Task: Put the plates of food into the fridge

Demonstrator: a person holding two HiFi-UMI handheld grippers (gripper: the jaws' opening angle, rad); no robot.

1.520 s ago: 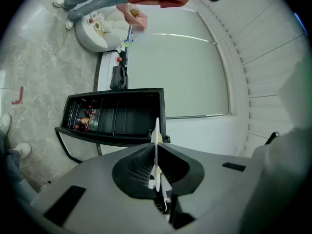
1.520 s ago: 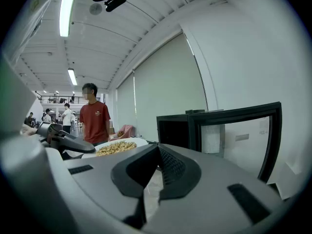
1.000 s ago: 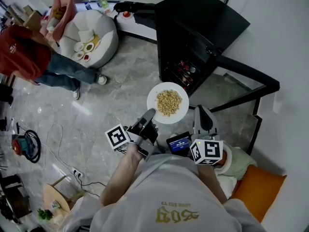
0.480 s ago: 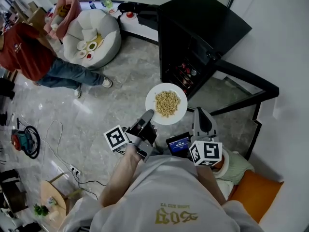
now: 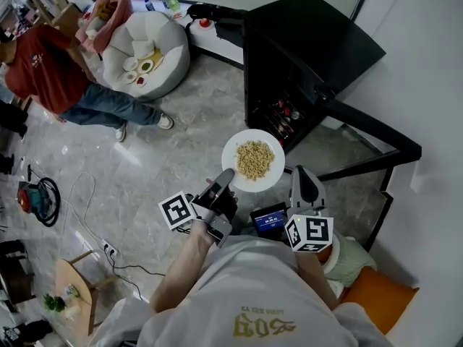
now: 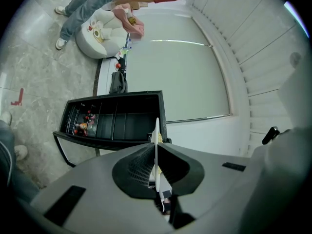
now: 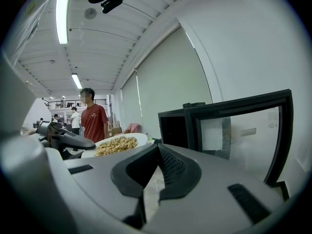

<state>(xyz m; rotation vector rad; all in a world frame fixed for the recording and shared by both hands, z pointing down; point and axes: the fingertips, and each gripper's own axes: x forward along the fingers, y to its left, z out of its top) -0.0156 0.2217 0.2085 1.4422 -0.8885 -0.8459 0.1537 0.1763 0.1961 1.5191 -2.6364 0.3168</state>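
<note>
- The left gripper (image 5: 225,177) was clamped on the near rim of the plate of food (image 5: 233,166), which was just before the open fridge (image 5: 311,49).
- The right gripper (image 5: 304,178), jaws together and empty, hovered beside the fridge's swung-out door (image 5: 376,127).
- The fridge's shelves were dark and hard to make out.
</note>
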